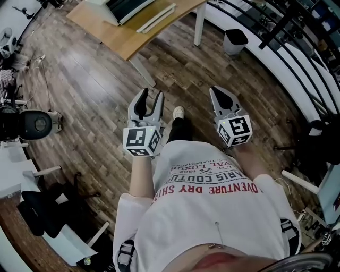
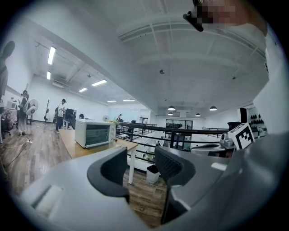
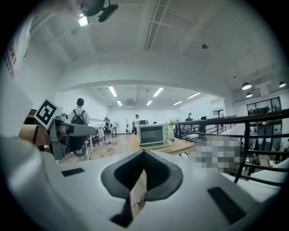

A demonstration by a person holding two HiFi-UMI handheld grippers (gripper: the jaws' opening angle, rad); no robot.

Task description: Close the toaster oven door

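Note:
A white toaster oven (image 2: pixel 94 133) stands far ahead on a light wooden table (image 1: pixel 125 37); the right gripper view shows its glass front (image 3: pixel 152 134). In the head view only its edge (image 1: pixel 125 8) shows at the top, where a dark glass panel seems to lie folded down toward the table's front. My left gripper (image 1: pixel 151 98) (image 2: pixel 140 158) is open with nothing between its jaws. My right gripper (image 1: pixel 219 95) (image 3: pixel 144 153) is shut and empty. Both are held level in front of the person's body, well short of the table.
A dark waste bin (image 1: pixel 234 41) stands on the wooden floor by the table's white leg (image 1: pixel 199 24). A black railing (image 1: pixel 287 48) curves along the right. Equipment and a fan (image 1: pixel 32 125) crowd the left. People (image 2: pixel 61 115) stand far off.

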